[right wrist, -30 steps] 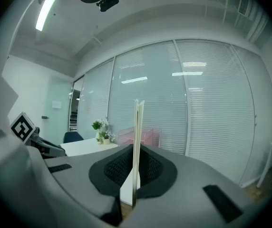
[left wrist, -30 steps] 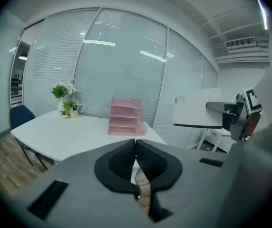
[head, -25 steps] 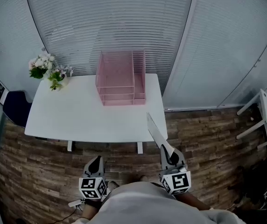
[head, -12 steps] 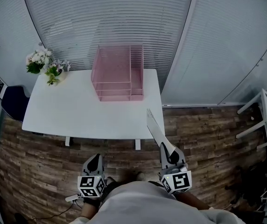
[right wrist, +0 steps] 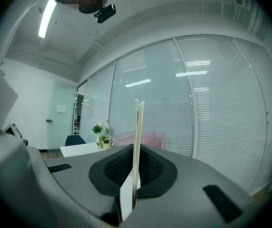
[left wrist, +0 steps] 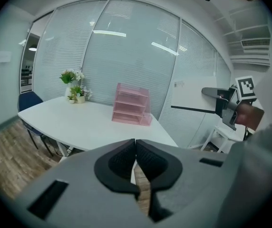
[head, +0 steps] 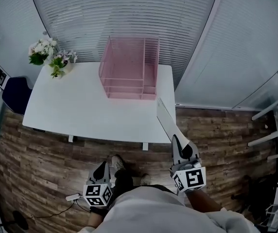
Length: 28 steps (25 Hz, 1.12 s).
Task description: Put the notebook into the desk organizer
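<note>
Pink desk organizer [head: 129, 67] stands at the white table's [head: 80, 110] far edge in the head view, the notebook [head: 165, 123] well apart from it, edge-up in the right gripper [head: 177, 142]. Left gripper view: the left gripper [left wrist: 135, 158] has its fingers clenched on nothing. Right gripper view: fingers clamp the notebook edge-on

Pink wire-mesh desk organizer [head: 128, 67] at the far edge of the plain white rectangular table [head: 76, 113], against pale grey striped blinds [head: 129, 8]. White-and-green flowers [head: 49, 56] at its far left corner. Streaky brown plank floor [head: 32, 164]. Thin white notebook [head: 166, 123].
</note>
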### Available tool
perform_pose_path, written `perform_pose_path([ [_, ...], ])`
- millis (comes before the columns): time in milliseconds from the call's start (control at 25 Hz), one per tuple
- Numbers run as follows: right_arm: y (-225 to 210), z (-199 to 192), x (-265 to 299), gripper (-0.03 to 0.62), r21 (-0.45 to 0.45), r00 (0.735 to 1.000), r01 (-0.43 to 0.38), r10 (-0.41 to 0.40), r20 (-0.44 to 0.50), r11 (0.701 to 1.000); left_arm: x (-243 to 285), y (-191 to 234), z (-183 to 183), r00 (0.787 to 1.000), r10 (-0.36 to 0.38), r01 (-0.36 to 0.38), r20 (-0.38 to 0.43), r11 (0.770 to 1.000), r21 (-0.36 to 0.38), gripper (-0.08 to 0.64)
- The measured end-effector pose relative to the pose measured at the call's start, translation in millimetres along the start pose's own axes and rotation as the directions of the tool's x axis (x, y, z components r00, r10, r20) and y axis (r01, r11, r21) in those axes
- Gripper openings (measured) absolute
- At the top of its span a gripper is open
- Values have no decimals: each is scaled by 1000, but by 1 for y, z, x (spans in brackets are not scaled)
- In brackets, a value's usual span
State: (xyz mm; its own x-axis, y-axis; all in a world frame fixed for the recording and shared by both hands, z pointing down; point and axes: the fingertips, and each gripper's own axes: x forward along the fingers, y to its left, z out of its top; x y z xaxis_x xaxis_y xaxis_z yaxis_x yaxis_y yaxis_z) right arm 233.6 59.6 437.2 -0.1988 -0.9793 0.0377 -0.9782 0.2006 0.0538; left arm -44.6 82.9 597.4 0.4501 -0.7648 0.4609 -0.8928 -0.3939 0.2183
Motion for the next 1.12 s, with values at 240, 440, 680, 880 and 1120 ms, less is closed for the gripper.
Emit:
perform_pose_path([
  [240, 3, 27, 55, 20, -42, 999, 32, -31, 24, 999, 41, 29, 32, 998, -51, 51, 29, 999, -7, 9],
  [440, 5, 46, 109, 20, -69, 997, 79, -77, 31, 994, 74, 66, 72, 995, -95, 95, 39, 995, 12, 9],
  [680, 5, 71, 172, 20, -132, 990, 136, -131, 45, 982, 103, 107, 99, 988, -151, 150, 20, 988, 33, 9],
  [880, 3, 86, 236, 20, -222, 993, 117, -111, 38, 968, 122, 134, 99, 987, -159, 160, -20, 986, 40, 9],
  [1120, -11, 93, 320, 20, -347, 999, 28, -42, -32, 938, 129, 144, 99, 994, -105, 105, -17, 994, -7, 9],
])
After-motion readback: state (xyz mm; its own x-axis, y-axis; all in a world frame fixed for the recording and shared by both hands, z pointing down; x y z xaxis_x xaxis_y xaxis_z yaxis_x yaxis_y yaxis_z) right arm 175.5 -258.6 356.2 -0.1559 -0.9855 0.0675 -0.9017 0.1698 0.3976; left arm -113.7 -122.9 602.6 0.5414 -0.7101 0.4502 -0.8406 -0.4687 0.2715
